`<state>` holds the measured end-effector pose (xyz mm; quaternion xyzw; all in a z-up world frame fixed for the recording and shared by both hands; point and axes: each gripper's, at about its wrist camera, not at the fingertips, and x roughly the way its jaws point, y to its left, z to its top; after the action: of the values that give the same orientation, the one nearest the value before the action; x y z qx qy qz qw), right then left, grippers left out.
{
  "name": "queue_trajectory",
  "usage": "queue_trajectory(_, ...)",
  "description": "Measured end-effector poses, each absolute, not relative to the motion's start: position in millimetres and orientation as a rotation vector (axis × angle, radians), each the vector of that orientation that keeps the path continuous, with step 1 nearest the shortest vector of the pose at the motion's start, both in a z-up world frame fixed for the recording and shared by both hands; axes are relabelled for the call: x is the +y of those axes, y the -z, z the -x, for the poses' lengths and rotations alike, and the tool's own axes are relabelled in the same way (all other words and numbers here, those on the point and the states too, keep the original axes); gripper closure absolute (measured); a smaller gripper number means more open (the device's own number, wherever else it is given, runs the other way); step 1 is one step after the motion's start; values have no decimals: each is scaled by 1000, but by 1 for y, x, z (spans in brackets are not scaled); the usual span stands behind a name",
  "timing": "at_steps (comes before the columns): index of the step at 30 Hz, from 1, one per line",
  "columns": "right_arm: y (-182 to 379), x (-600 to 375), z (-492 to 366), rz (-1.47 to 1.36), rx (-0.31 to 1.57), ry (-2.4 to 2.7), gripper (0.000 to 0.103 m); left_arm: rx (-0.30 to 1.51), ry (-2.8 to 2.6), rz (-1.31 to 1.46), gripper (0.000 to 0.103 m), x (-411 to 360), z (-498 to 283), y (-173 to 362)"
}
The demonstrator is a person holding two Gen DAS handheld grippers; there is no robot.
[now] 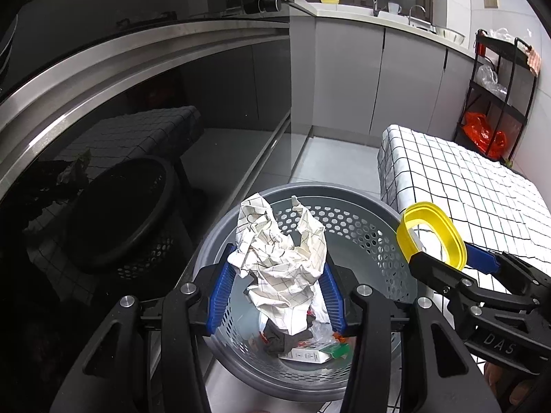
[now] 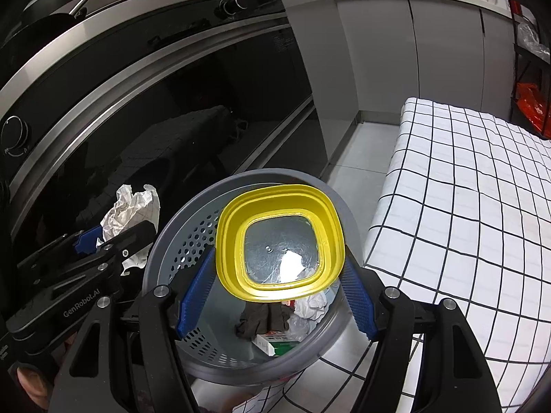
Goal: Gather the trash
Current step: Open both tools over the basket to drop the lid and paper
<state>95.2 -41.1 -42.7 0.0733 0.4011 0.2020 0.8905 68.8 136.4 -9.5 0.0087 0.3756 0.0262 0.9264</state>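
My left gripper (image 1: 279, 287) is shut on a crumpled white checked paper (image 1: 279, 247) and holds it over the grey perforated waste basket (image 1: 375, 237). The paper also shows at the left of the right wrist view (image 2: 132, 210). My right gripper (image 2: 275, 275) is shut on a yellow-rimmed lid with a clear centre (image 2: 279, 244) and holds it above the basket (image 2: 193, 237). That lid shows at the right of the left wrist view (image 1: 430, 232). In the basket lie a dark rag (image 2: 263, 318), a green and white carton (image 2: 277, 344) and crumpled wrappers.
A table with a white black-grid cloth (image 2: 465, 223) stands right of the basket. A dark glass oven front (image 1: 137, 120) is close on the left. Grey cabinets (image 1: 378, 79) and a black rack with bags (image 1: 496, 103) stand behind, over a pale tiled floor.
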Motion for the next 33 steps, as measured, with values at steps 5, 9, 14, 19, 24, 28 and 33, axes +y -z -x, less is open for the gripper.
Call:
queue_trajectory(5, 41, -41, -93, -151, 826, -426, 35, 775, -57, -14, 56, 139, -70, 10)
queue_trajectory(9, 41, -42, -92, -151, 825, -431, 33, 774, -61, -13, 42, 139, -70, 10)
queue_trajectory(14, 40, -43, -92, -158, 822, -430, 30, 768, -60, -3, 34, 141, -70, 8)
queue_trajectory(19, 39, -45, -91, -161, 817, -421, 30, 765, -56, -1, 34, 141, -70, 7)
queue_trajectory(24, 37, -48, -88, -164, 809, -410, 30, 751, -53, 2, 33, 141, -67, 3)
queue_trajectory(28, 36, -51, -85, -162, 801, -400, 30, 743, -51, 10, 33, 142, -63, 0)
queue_trajectory(33, 33, -55, -80, -169, 789, -393, 30, 718, -51, 12, 27, 143, -58, -6)
